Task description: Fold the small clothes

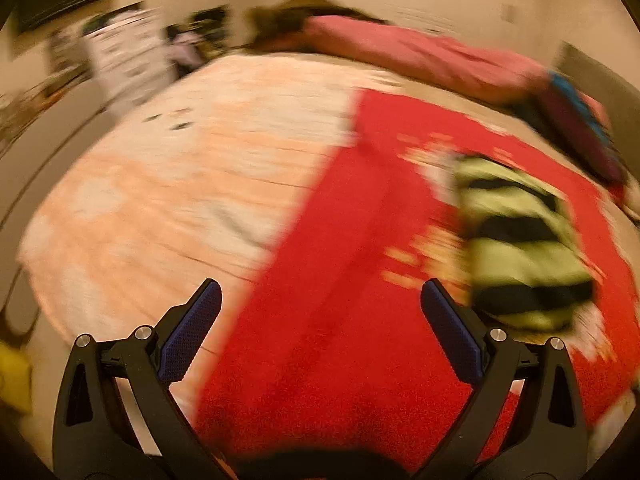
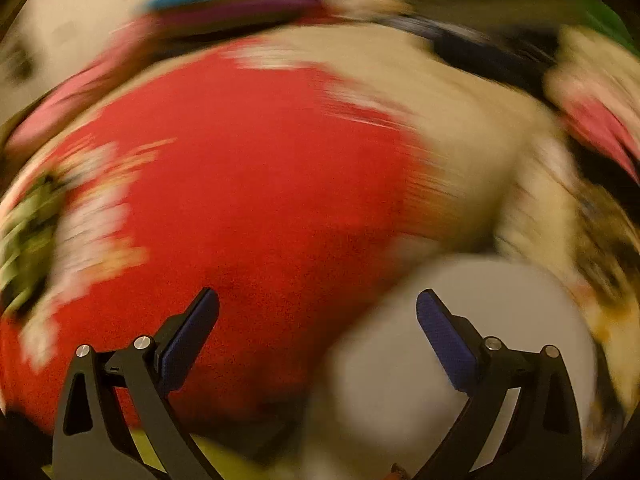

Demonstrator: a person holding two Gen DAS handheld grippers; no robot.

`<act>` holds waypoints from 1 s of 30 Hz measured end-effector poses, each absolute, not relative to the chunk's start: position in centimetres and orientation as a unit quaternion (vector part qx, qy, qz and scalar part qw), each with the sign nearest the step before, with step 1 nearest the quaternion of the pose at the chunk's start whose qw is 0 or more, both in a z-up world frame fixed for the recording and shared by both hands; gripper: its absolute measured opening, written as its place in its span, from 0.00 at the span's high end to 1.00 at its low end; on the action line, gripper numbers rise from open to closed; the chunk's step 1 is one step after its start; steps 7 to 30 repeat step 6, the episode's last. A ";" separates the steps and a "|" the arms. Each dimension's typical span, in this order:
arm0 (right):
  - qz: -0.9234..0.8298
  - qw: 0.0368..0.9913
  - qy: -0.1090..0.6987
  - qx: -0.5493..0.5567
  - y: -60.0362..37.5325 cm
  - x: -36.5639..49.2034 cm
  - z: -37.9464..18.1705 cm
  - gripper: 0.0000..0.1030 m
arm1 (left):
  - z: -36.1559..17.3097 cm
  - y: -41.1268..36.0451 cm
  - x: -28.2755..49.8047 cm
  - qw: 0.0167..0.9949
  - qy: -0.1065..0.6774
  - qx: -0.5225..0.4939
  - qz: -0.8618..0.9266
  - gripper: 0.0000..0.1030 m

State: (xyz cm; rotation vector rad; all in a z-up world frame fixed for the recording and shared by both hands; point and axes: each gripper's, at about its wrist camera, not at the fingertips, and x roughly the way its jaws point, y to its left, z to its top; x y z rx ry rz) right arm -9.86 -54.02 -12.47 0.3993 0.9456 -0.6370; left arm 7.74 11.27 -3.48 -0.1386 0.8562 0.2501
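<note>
A small garment with lime-green and black stripes (image 1: pixel 520 240) lies bunched on a red cloth (image 1: pixel 340 300) spread over the bed. In the left wrist view it sits to the right of and beyond my left gripper (image 1: pixel 320 292), which hangs open above the red cloth with nothing between its blue pads. In the right wrist view the striped garment (image 2: pixel 24 240) shows blurred at the far left edge. My right gripper (image 2: pixel 318 300) is open and empty over the red cloth (image 2: pixel 260 180), near its right border. Both views are smeared by motion.
A peach and white bedspread (image 1: pixel 180 200) covers the bed's left part. A pink pillow or blanket (image 1: pixel 420 52) and a purple and blue item (image 1: pixel 576 120) lie at the far side. More clothes (image 2: pixel 600 120) pile at the right. A pale rounded surface (image 2: pixel 460 340) sits below my right gripper.
</note>
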 end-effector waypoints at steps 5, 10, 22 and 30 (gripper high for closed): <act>-0.501 0.706 0.426 0.263 -64.0 -18.6 -16.9 0.04 | -5.5 25.3 12.1 0.859 0.431 -0.081 0.264 0.09; -0.525 0.685 0.427 0.269 -65.4 -20.0 -18.0 0.04 | -5.9 27.5 12.9 0.852 0.433 -0.079 0.282 0.09; -0.525 0.685 0.427 0.269 -65.4 -20.0 -18.0 0.04 | -5.9 27.5 12.9 0.852 0.433 -0.079 0.282 0.09; -0.525 0.685 0.427 0.269 -65.4 -20.0 -18.0 0.04 | -5.9 27.5 12.9 0.852 0.433 -0.079 0.282 0.09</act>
